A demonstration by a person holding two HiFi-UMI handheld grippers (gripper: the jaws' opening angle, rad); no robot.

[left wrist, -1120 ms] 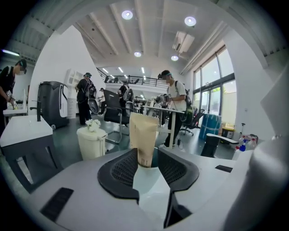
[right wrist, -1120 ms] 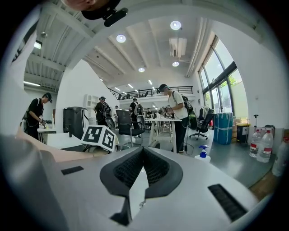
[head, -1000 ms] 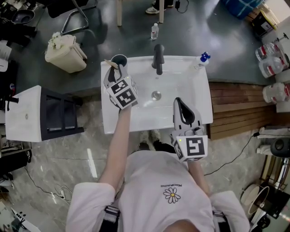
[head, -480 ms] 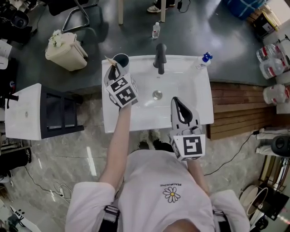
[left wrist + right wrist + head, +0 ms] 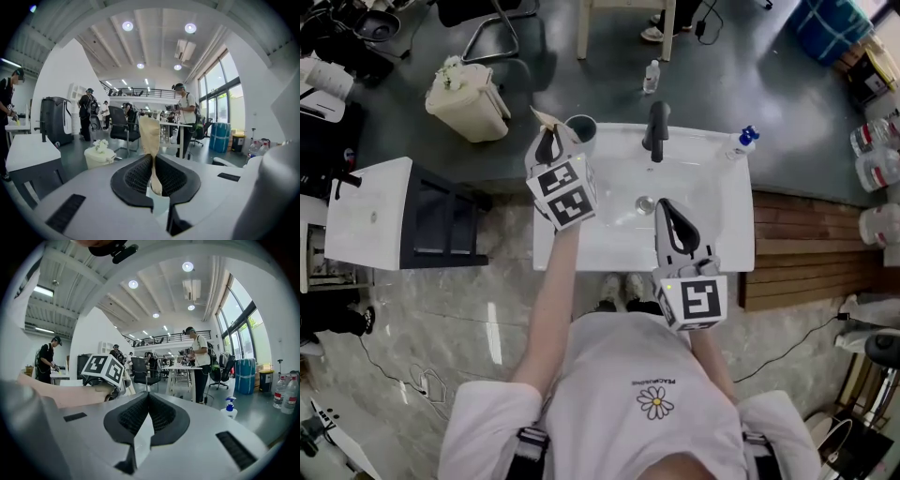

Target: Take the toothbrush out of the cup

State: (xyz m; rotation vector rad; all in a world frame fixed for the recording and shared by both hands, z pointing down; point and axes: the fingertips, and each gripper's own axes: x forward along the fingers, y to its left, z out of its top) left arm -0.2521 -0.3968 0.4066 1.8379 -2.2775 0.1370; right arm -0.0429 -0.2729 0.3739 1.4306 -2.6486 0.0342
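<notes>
Head view, from the left: a cream bin (image 5: 469, 94) is standing on the floor, well apart from the white sink (image 5: 609, 239). Next, you are holding your left gripper (image 5: 549, 139) over the sink's back left corner. Its jaws have just been closing and are now clamping the toothbrush (image 5: 545, 117). The brush's pale tan end is sticking out past the jaw tips, away from you and a little to the left.

In the left gripper view its long axis is running nearly upright. The broad tan end is pointing up above the jaws, the narrow stem is passing between the pads, and the rounded lower end is showing just beneath them.

The brush is sitting just left of the dark cup (image 5: 580, 128), which is standing upright on the sink's back rim. Whether the brush is touching the cup's rim, I cannot tell.

Further right, the black faucet (image 5: 654, 131) is rising at the middle of the back rim. Your right gripper (image 5: 668, 208) is hovering over the basin, pointing toward the faucet, with its jaws together and nothing between them. A blue-capped soap bottle (image 5: 742, 141) is standing at the back right corner.
</notes>
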